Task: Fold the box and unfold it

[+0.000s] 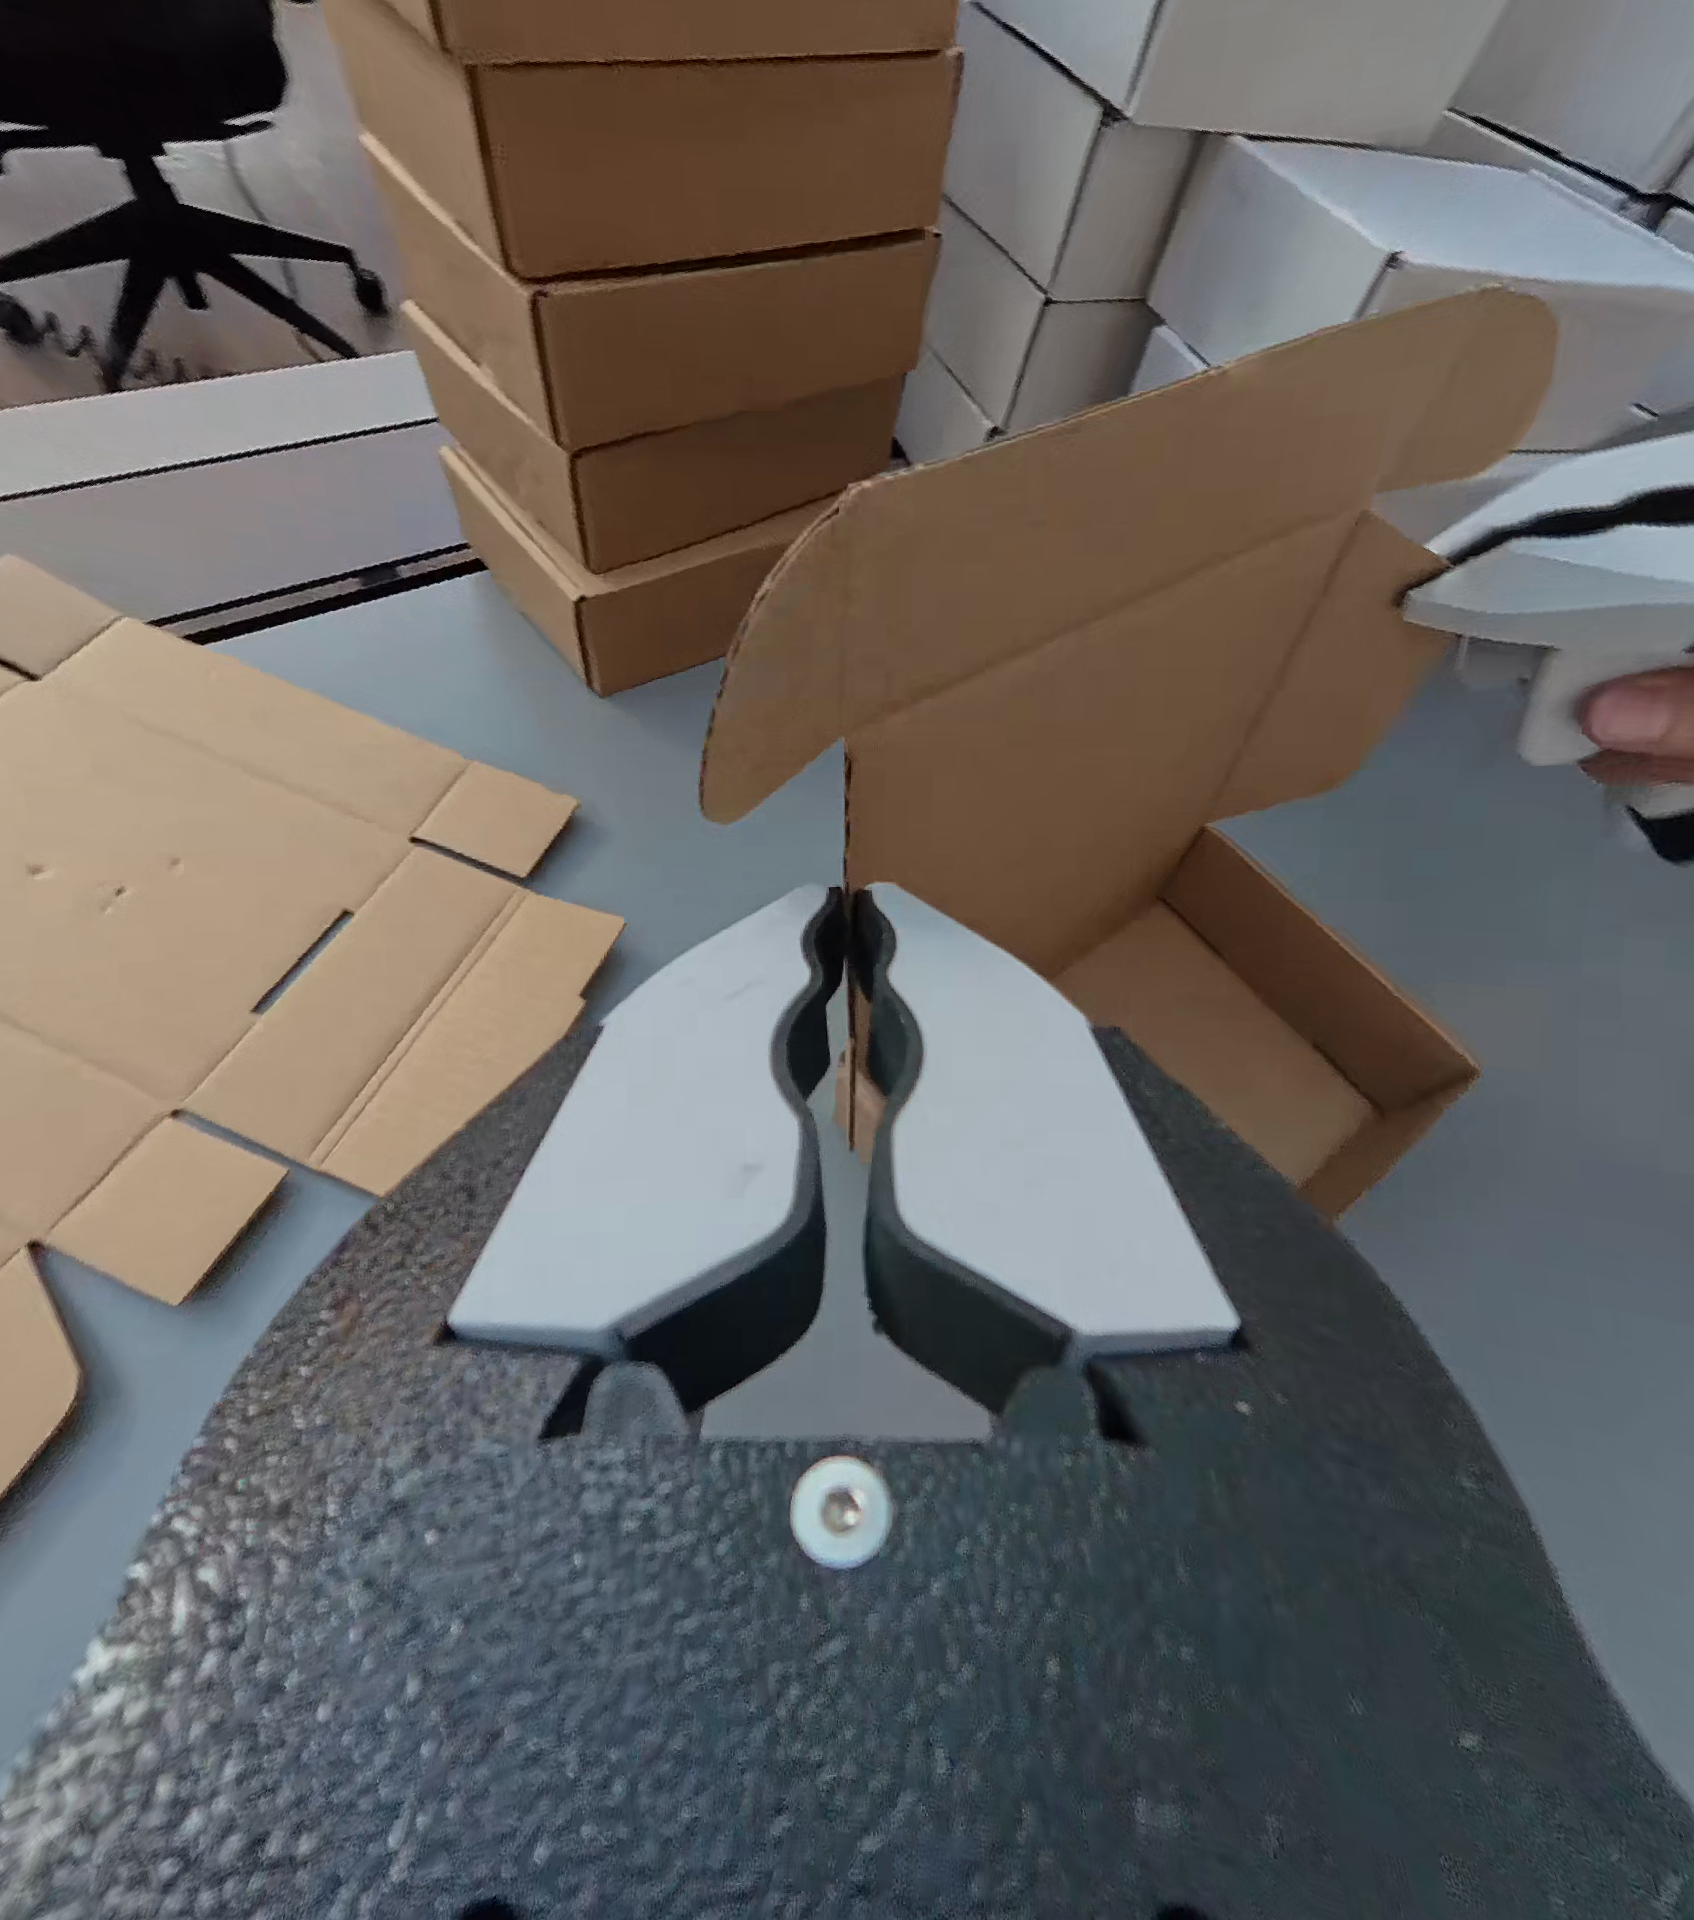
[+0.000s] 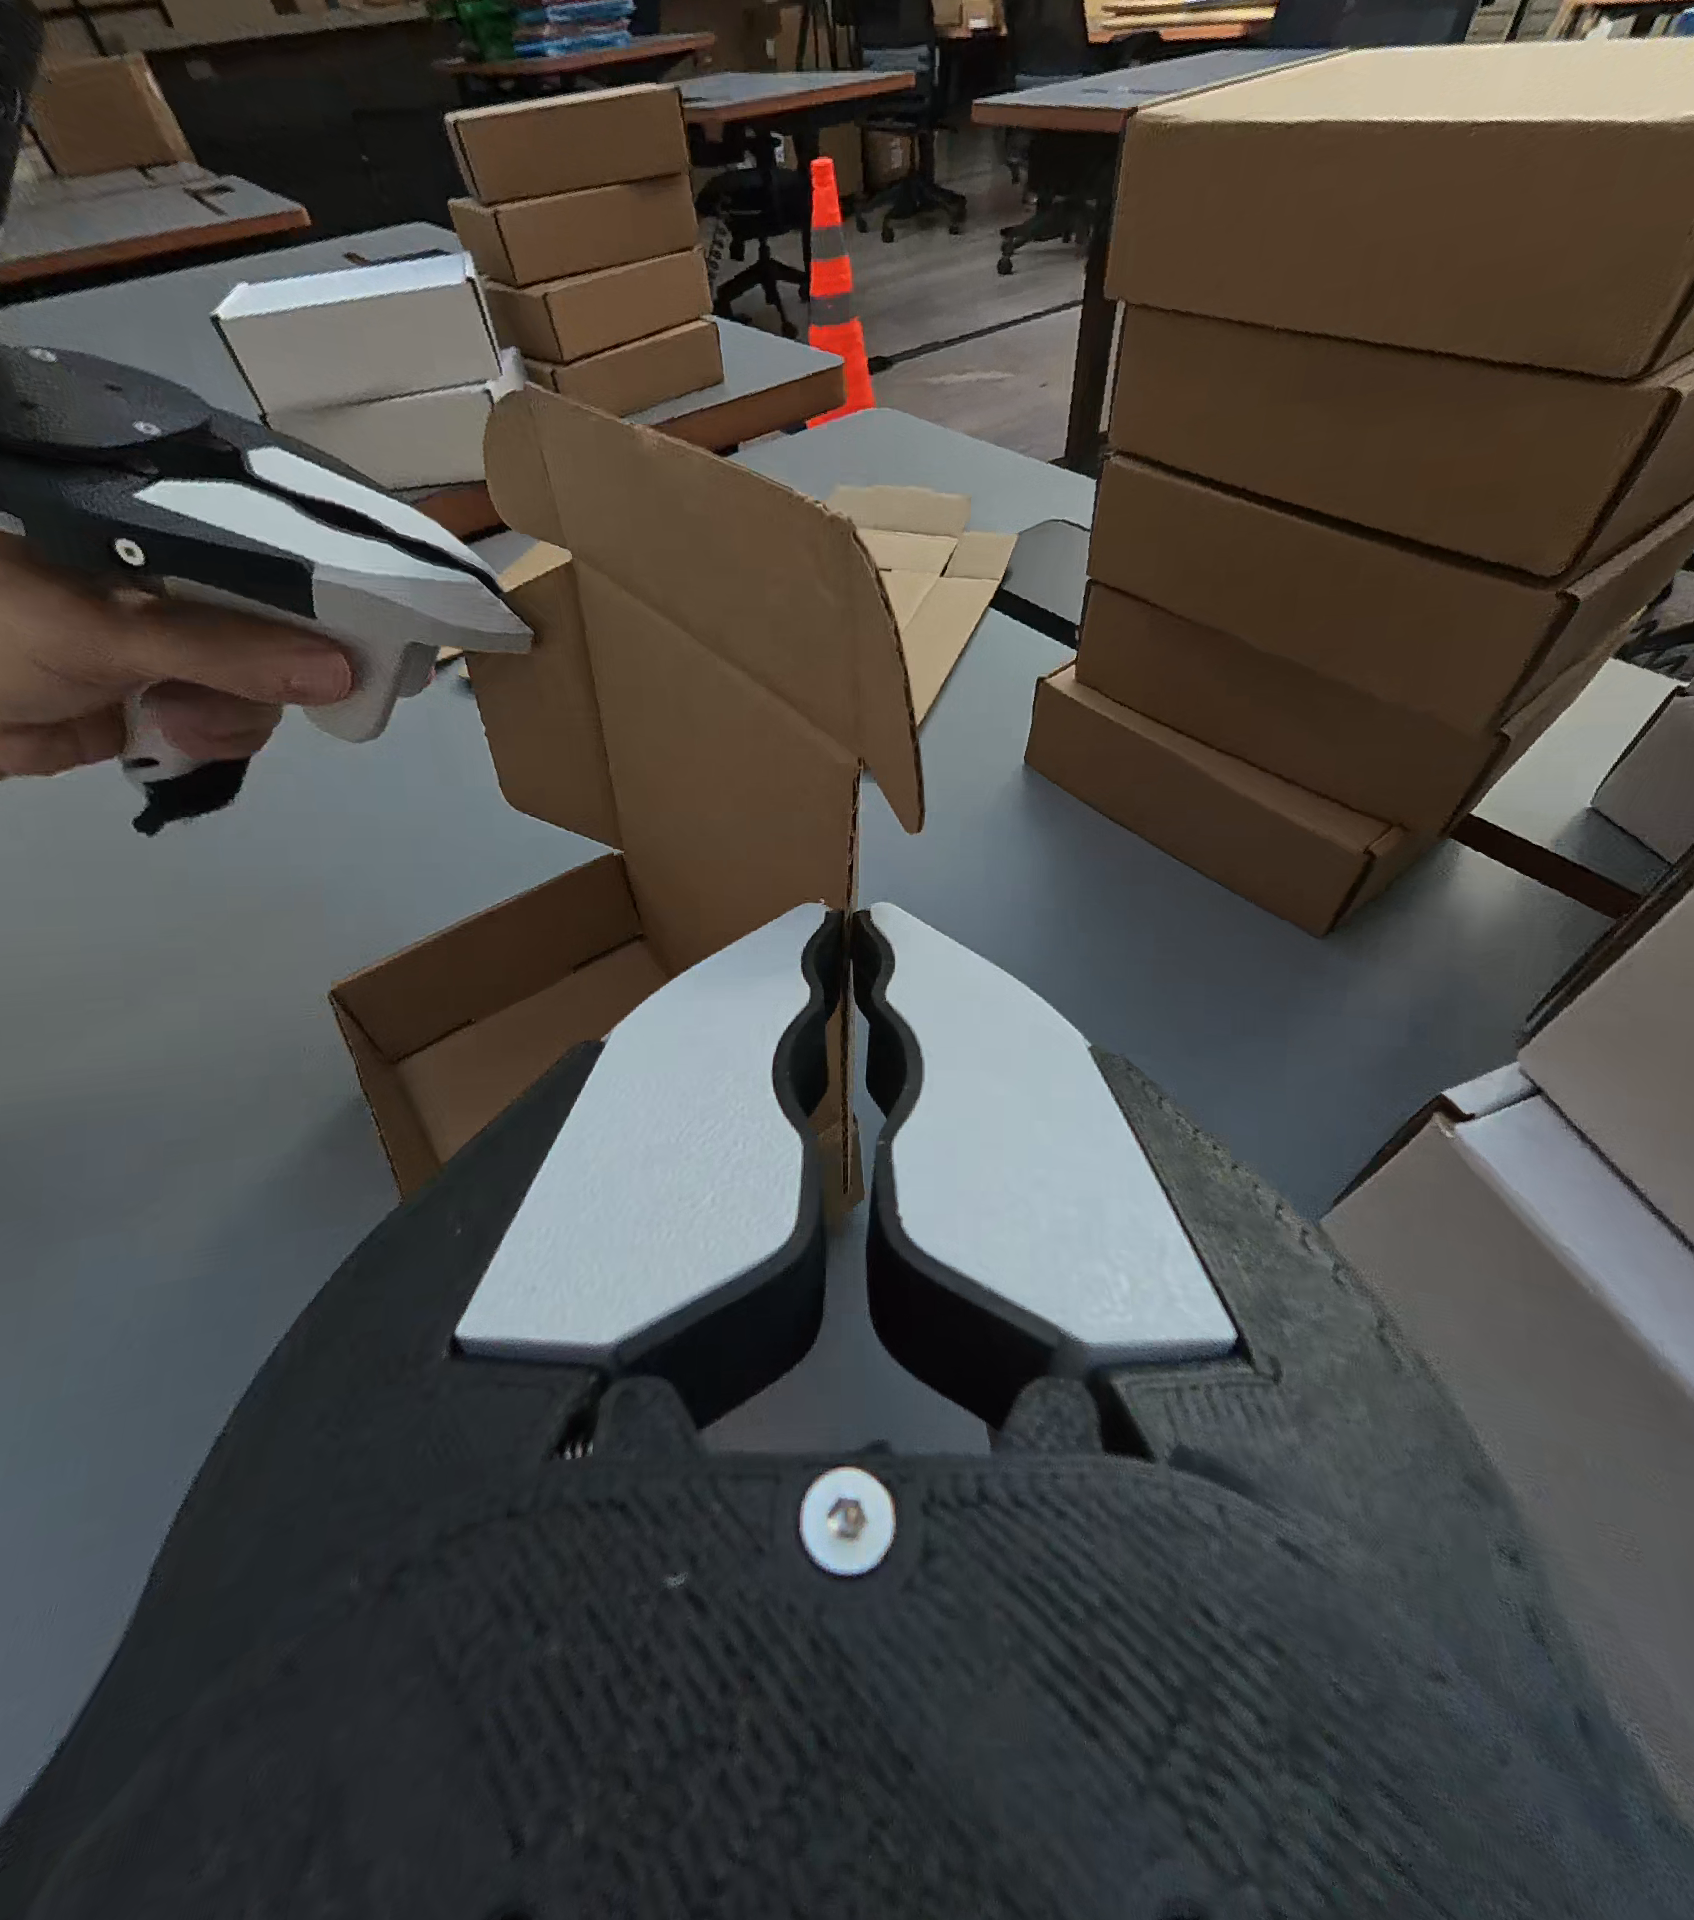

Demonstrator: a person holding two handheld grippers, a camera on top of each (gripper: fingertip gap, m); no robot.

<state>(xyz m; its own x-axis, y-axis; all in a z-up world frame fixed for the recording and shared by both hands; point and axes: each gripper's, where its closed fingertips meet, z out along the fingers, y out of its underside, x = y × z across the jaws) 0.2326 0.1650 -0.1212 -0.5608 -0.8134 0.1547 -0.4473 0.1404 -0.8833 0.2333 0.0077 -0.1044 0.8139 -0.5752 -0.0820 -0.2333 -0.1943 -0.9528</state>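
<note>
Box [image 1: 1186,987] sits half-formed on table [image 1: 1549,1039], lid up. Left gripper [image 1: 848,914] and right gripper [image 2: 848,920] each pinch a lid side edge. We judge cardboard light, stiff, creasable; hold near edges.

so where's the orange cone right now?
Right wrist view only: the orange cone stands on the floor upper centre, beyond the grey table, behind the open box's raised lid.

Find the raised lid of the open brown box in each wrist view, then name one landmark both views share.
Left wrist view: the lid stands upright at centre right, above the left gripper, whose jaws pinch its edge.
Right wrist view: the lid stands upright at centre left, above the right gripper, jaws also shut on its edge.
Shared landmark: the tall stack of brown boxes on the grey table.
</note>
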